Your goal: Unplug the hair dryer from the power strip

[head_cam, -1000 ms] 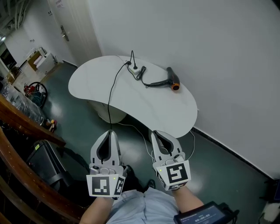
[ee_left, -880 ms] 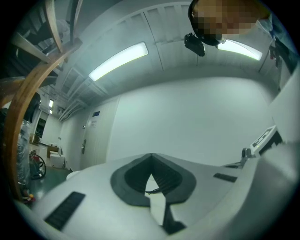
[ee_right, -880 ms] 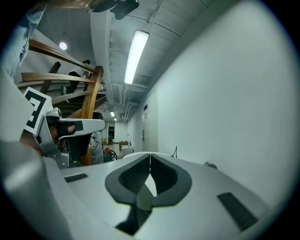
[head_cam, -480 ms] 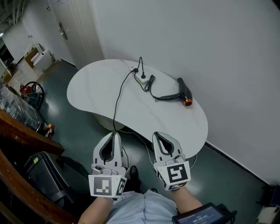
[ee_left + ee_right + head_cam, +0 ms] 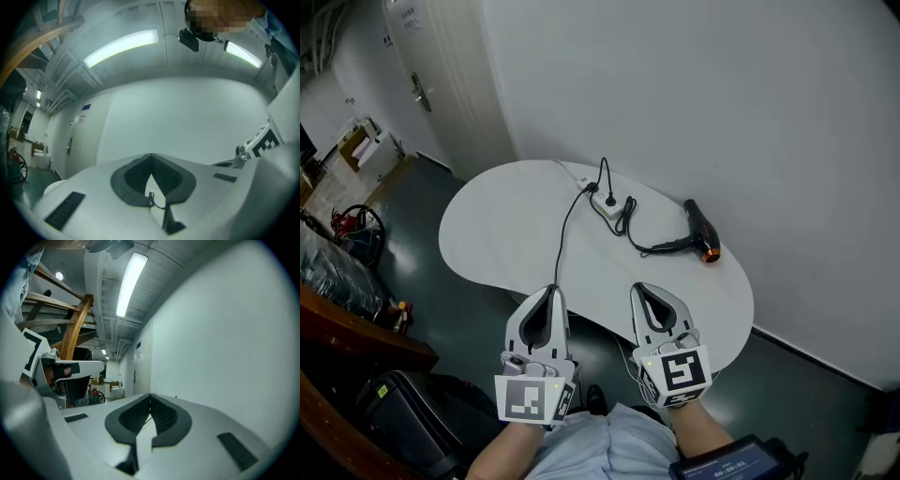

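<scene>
A black hair dryer (image 5: 701, 232) with an orange nozzle lies on the right of the white rounded table (image 5: 502, 220). Its cord (image 5: 642, 239) runs left to a white power strip (image 5: 606, 202) near the table's back edge, where two plugs sit. The strip's own black cable (image 5: 562, 246) crosses the table and drops over the front edge. My left gripper (image 5: 550, 289) (image 5: 151, 157) and right gripper (image 5: 638, 286) (image 5: 150, 395) are held side by side short of the table's near edge. Both are shut with nothing in them, well away from strip and dryer.
A white wall stands close behind the table. A door (image 5: 422, 80) is at the far left. A wooden railing (image 5: 347, 328), a black bag (image 5: 408, 412) and clutter (image 5: 352, 230) fill the left side. Dark green floor surrounds the table.
The table, strip and dryer have come lower and nearer in the head view as I walk up to them. Both grippers moved forward together and stayed shut.
</scene>
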The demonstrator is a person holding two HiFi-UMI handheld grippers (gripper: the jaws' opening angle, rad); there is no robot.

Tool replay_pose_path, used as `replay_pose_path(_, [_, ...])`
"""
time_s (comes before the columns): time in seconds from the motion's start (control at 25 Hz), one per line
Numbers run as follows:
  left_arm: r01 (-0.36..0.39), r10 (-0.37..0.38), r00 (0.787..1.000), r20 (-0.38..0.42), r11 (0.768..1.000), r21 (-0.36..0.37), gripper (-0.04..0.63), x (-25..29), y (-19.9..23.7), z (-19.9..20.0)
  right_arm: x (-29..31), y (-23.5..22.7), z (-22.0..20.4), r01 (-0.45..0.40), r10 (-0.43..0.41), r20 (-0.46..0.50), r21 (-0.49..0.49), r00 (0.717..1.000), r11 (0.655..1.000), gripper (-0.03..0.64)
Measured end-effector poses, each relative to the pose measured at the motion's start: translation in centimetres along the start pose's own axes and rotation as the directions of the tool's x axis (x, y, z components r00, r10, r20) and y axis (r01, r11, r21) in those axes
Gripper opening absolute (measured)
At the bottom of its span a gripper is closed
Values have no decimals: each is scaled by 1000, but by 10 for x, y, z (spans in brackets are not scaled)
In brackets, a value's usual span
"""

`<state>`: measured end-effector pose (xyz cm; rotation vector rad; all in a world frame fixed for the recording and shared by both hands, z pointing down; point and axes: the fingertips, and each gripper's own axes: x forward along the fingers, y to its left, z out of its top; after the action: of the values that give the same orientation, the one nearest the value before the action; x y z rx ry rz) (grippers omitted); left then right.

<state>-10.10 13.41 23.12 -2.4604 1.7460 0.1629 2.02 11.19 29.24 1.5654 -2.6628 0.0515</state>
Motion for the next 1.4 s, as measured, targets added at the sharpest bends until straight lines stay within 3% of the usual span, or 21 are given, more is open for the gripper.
replay_pose_path(0.36, [28,-29,999,-43,1000,-14,-2,28,17,-19,32,-10,-5,27,-27,-23,10,999,1000,2])
replay_pose_path(0.76, [43,-43,996,-76,999,-10,-2,87,28,-44,87,-52,-12,44,-43,-28,33,999,998,2])
replay_pose_path(1.4, [-3,5,996,-87,1000,21,-2,188,53,-56,181,-108,-16,-1,3,-37,68,999,998,2])
